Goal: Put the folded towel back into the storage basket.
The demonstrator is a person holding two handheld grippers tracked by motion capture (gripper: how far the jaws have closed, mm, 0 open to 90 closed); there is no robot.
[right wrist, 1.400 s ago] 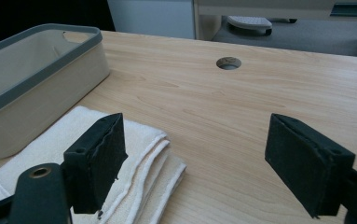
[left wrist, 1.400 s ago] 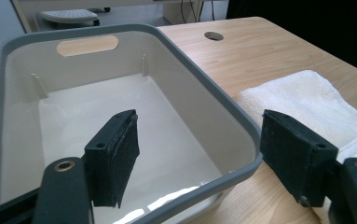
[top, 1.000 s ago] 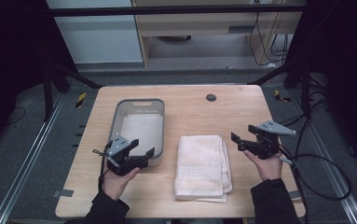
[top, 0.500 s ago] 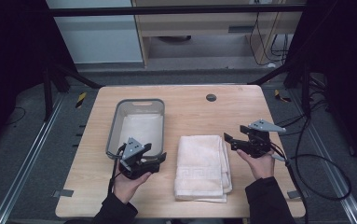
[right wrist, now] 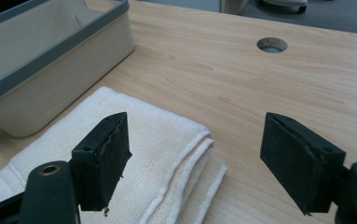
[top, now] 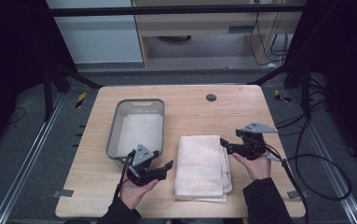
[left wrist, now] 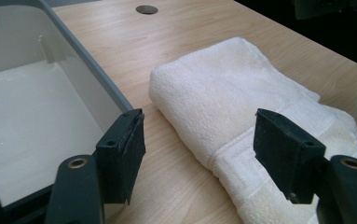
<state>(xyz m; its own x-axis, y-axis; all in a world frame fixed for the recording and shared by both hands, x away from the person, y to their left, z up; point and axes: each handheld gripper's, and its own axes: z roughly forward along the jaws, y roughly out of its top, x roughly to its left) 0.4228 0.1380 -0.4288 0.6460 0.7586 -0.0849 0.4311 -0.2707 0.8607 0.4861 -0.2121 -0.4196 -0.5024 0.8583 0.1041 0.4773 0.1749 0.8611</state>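
Folded white towel [top: 201,167] lay flat on the wooden table [top: 241,107], near-centre, long axis running near to far. Its left long edge was a rounded fold, just beside the grey bin [top: 138,127] but apart from it, with a narrow strip of bare wood between. Its right edge showed stacked loose layers, stepped slightly outward at the near end.

Left gripper [top: 168,166] sat at the towel's near-left side, between the bin's near-right corner and the fold. Jaws stood wide with nothing between the pads; they had just been closing a little. In the left gripper view one pad [left wrist: 122,149] was in front of the bin's corner and the other in front of the towel's patterned border; contact with either couldn't be told.

Right gripper [top: 225,145] was at the towel's far-right edge, jaws spread wide, nothing clamped. In the right gripper view one pad [right wrist: 105,154] hung over the layered edge, the other over bare wood.

Open room: the table's far half right of the bin was bare except a round cable hole [top: 210,97]. A clear strip ran right of the towel to the table edge. A tight gap lay on the bin side.
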